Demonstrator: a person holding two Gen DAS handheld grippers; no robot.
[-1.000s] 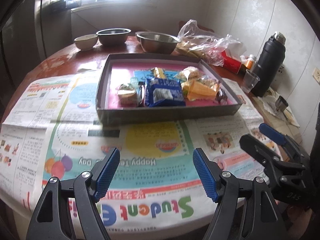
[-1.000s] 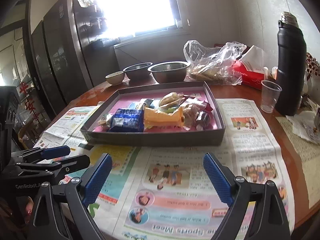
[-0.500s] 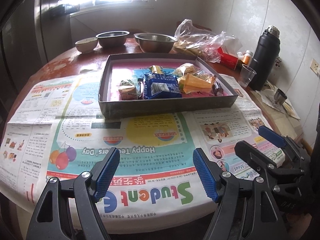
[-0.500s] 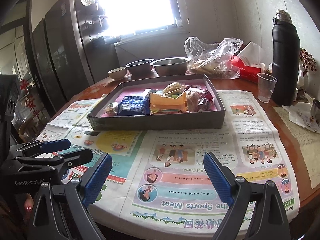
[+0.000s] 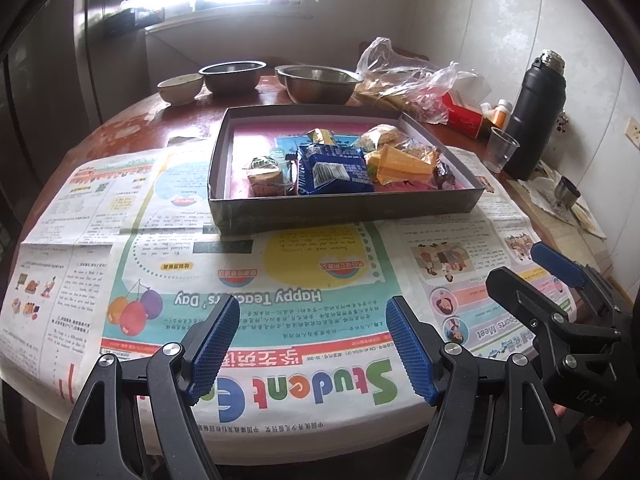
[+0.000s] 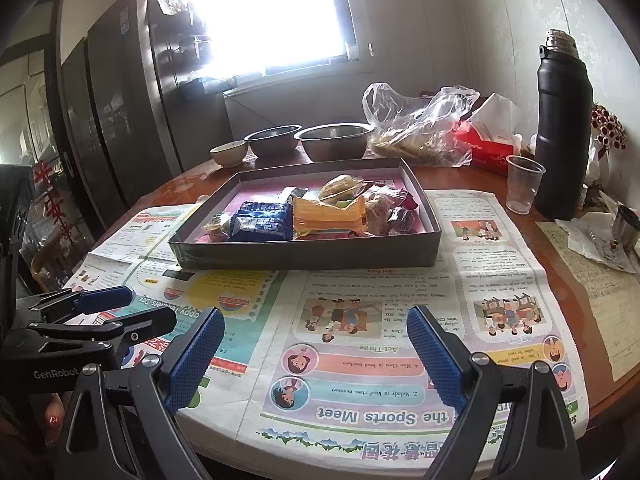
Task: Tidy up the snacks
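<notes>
Left tool (image 5: 312, 344) and right tool (image 6: 316, 354) both gape apart, empty, low over the newspaper (image 5: 280, 280) at the bench's near edge. Farther in, the snacks (image 5: 340, 164) all sit bunched inside the grey tray (image 5: 344, 208). Fits either snacks already gathered or about to be sorted out; can't call the step. Bowls (image 5: 316, 84) and flask (image 6: 564, 136) stand behind.

Black plastic grippers, left (image 5: 312, 344) and right (image 6: 316, 356); blue ribbed pads; silver screws; "GenRobot" lettering
</notes>
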